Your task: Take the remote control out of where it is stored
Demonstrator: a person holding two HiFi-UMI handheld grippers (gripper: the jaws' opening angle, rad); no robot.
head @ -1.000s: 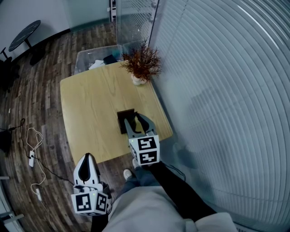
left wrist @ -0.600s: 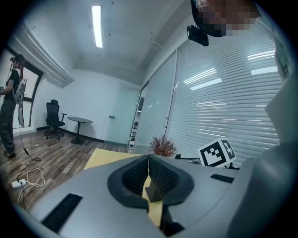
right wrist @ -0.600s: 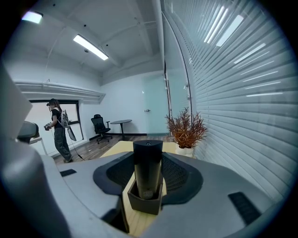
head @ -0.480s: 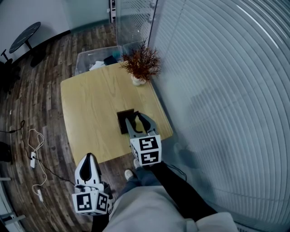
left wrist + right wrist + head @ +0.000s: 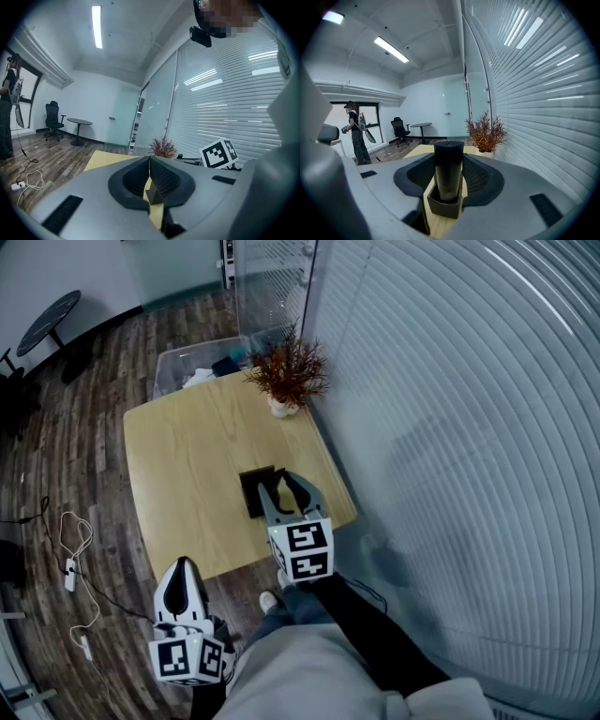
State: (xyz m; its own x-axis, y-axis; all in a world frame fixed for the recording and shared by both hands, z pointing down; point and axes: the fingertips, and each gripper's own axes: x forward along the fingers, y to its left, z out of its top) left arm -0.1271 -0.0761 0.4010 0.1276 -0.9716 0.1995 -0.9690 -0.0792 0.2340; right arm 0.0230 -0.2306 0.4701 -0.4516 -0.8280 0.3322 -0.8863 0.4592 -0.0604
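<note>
Table [image 5: 187, 465]: pale wood, matt
Remote control [image 5: 449, 168]: black plastic, slight sheen
Holder [image 5: 440, 208]: dark matt plastic
Floor [image 5: 84, 446]: dark wood planks

A wooden table [image 5: 187, 465] bears a dark holder [image 5: 251, 487] and potted plant [image 5: 285, 379].

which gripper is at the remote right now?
The right gripper: its open jaws flank the upright remote in its holder. The left gripper is shut, off the table.

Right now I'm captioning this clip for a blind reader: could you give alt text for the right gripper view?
A black remote control stands upright in a dark holder on a wooden table, between the open jaws of the right gripper, one on each side. Beyond it a reddish potted plant sits by a wall of blinds.
</note>
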